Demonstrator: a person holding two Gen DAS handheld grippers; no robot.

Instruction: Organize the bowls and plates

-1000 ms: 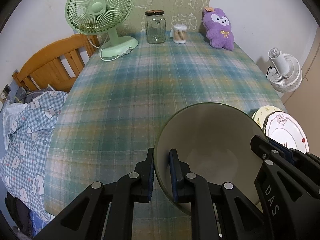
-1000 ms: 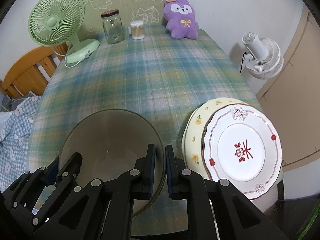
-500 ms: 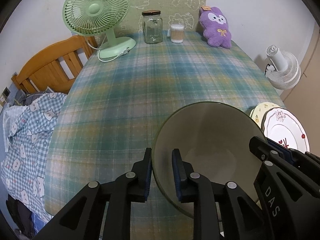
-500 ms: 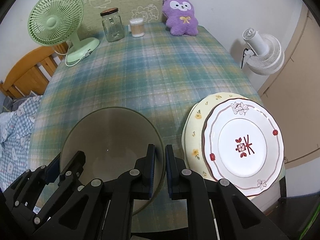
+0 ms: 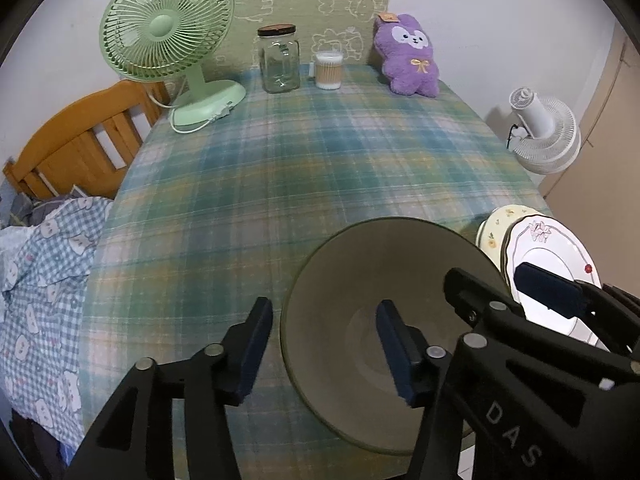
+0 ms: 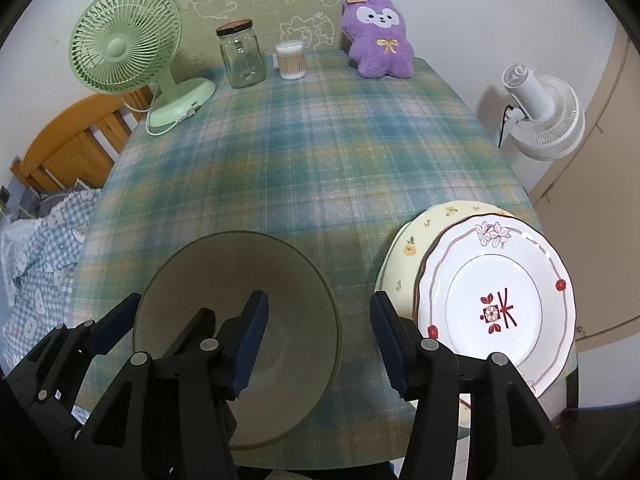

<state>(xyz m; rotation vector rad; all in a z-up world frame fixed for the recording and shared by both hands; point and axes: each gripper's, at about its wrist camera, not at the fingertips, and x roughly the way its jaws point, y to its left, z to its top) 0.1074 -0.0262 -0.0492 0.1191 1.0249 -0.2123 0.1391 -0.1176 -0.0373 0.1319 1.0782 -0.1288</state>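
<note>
A: What had changed at the bowl?

B: Both grippers had let go. A second earlier each was pinched shut on the rim, one on either side. Now the left gripper had its jaws opening, about half spread, straddling the bowl's left rim with one pad outside and one inside, neither pressing the glass. The right gripper was opening likewise, straddling the right rim, with nothing gripped.

A: And where did the bowl sit?

B: On the bench, at the near edge, upright on the plaid cloth. It looked to be resting on its own, though its foot was hidden by its wall. Just to its right lay the two plates: the white plate stacked on the yellow plate, the upper one shifted right and near, so the yellow rim showed at the far left. Bowl and plates were near each other but apart.

A: What did that mean for the job?

B: I'd judge the bowl was placed and the release nearly finished. The plates were already stacked. Only one bowl showed in either view, so I couldn't tell whether more remained. The likely next step was to back both grippers off without knocking the rim; the bowl stood close to the bench edge, so a nudge there could be risky.
</note>
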